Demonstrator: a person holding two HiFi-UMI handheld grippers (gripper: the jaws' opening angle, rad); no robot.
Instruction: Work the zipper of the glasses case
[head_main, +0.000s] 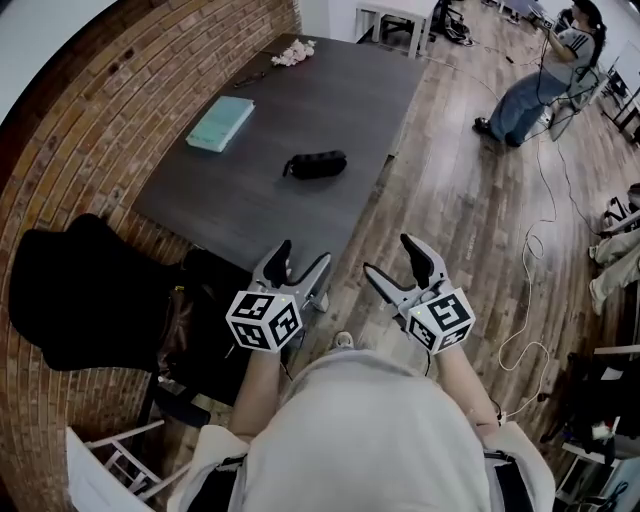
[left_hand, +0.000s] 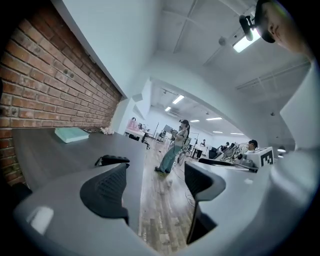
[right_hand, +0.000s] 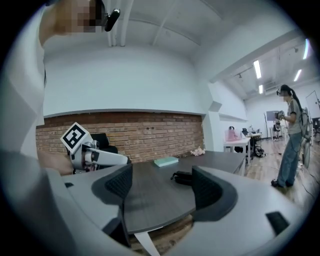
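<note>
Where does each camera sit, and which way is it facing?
Head view: on the person's head, looking steeply down at the table; shows torso, forearms, left gripper and right gripper, both open.
Left gripper view: on the left gripper, looking along the table's edge into the room; shows its own open jaws.
Right gripper view: on the right gripper, facing the brick wall across the table; shows its own open jaws and the left gripper.
Shared: all three show the glasses case and a standing person.

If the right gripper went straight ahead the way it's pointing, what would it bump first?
Probably the dark table, near its front edge. The open, empty right gripper looks low across it, and the black glasses case lies farther along nearly that line. Depth is unclear.
</note>
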